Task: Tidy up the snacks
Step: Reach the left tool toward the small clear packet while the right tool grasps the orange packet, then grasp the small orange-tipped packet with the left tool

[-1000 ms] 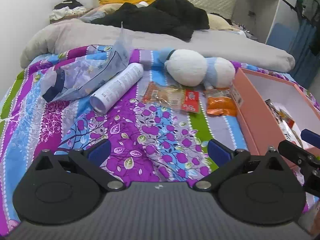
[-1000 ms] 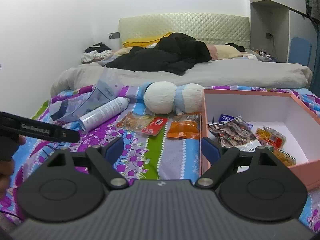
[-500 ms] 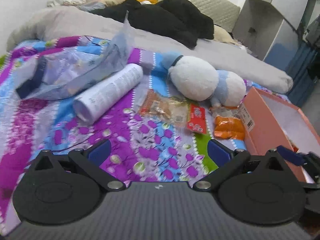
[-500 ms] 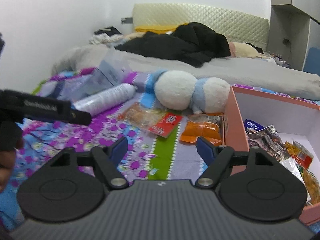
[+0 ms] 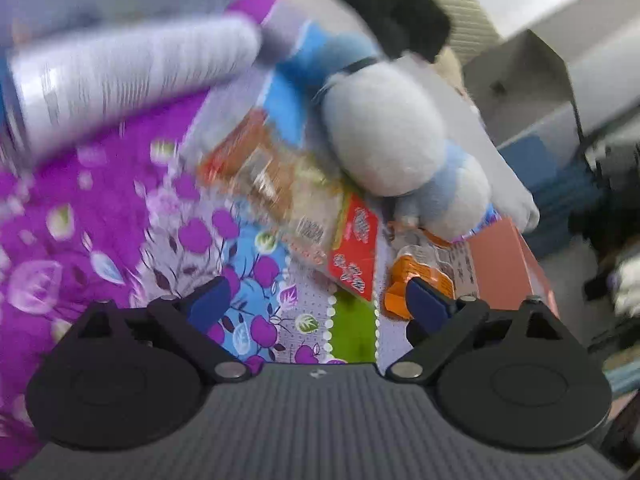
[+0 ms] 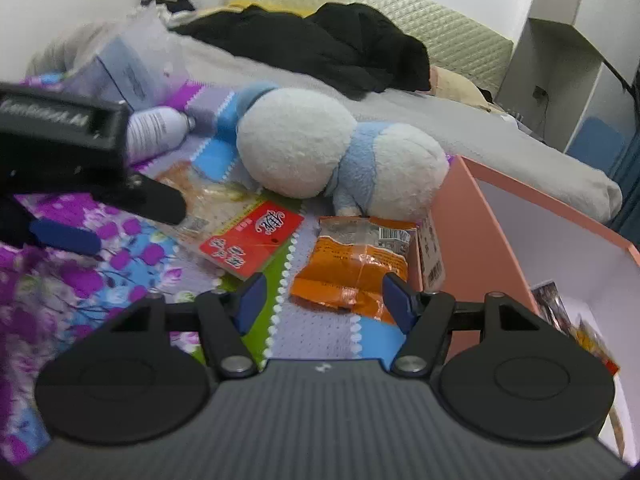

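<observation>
A clear snack bag with a red label (image 5: 320, 216) (image 6: 244, 232) lies on the flowered bedspread, and an orange snack packet (image 6: 352, 264) (image 5: 424, 276) lies right of it against the pink box (image 6: 452, 216) (image 5: 504, 256). The box holds several snack packets (image 6: 560, 312). My left gripper (image 5: 320, 300) is open and empty, low over the blanket just short of the red-label bag; it also shows at the left of the right wrist view (image 6: 92, 216). My right gripper (image 6: 324, 300) is open and empty, its fingers on either side of the orange packet's near end.
A white and blue plush toy (image 6: 320, 156) (image 5: 400, 136) lies just behind the snacks. A white spray can (image 5: 128, 72) (image 6: 156, 128) and a clear plastic bag (image 6: 132, 68) lie at the left. Black clothes (image 6: 320, 48) and a grey duvet lie farther back.
Both grippers have moved forward and down toward the snacks. The left has swung right toward the red-label bag, its view blurred. The right has closed in on the orange packet.
</observation>
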`<state>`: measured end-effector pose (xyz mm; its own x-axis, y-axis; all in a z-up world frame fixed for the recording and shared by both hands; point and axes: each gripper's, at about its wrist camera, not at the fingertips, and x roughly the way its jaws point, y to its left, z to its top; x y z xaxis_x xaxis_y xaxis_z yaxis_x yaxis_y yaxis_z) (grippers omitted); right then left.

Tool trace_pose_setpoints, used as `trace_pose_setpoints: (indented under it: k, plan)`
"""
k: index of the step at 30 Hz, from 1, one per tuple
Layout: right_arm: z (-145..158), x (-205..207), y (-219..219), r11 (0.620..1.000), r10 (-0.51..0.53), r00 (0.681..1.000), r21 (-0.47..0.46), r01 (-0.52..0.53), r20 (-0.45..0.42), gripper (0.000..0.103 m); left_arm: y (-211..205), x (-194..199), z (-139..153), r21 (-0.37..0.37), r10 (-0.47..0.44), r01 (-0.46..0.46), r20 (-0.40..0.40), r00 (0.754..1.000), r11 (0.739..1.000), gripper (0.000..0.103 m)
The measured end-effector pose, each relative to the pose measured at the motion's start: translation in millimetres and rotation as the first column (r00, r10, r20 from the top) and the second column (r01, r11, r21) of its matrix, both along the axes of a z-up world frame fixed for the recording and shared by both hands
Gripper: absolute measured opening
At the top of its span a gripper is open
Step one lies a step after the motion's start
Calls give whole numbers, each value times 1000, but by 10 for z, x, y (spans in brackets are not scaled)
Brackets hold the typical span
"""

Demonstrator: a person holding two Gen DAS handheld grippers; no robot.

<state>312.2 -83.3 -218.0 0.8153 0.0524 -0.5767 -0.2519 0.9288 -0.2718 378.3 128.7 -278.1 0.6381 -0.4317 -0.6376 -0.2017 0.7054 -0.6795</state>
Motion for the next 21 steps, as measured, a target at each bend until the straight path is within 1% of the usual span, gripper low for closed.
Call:
trace_pose_setpoints:
  k: [1,3,6,7,8,11,13,15,16,18,20,21]
  plan:
    - [-28,27,26,1000,2,1000,-30,-2,7,66,25,36,-91,-61,25,-25,-13,1000,998,87]
    - [-84,85,68,996,13,1000,-85,-12,8,66,57,88,-196,-137,60,-62,-15,998,989,86]
    - [-106,167,82,995,11,1000,-100,-10,9,67,54,196,-235,-177,96,-97,-17,995,979,85]
    - [-115,203,100,994,10,1000,-108,-9,10,67,51,241,-248,-189,106,-109,-25,994,976,83]
    - [-127,229,117,993,11,1000,-117,-9,12,67,51,285,-261,-200,118,-123,-35,992,972,79]
    - [-154,346,153,991,6,1000,-131,-6,4,69,61,396,-302,-224,160,-169,-61,985,960,75]
    - [-177,422,180,989,-2,1000,-148,3,6,70,122,442,-322,-248,189,-201,-75,979,948,75]
    - [-207,504,197,988,-3,1000,-157,1,-11,71,139,474,-329,-259,221,-235,-84,972,937,73]
    - [-225,537,203,988,-1,1000,-157,-2,-21,73,150,499,-329,-256,231,-246,-86,969,935,71]
    - [-286,598,218,983,-8,1000,-184,3,-27,73,134,532,-324,-236,247,-260,-81,965,936,67]
    - [-349,627,226,979,-12,1000,-205,6,-29,76,125,574,-326,-212,262,-274,-80,962,938,56]
    - [-380,642,225,978,-15,999,-209,7,-34,76,132,582,-336,-205,266,-277,-80,961,939,54]
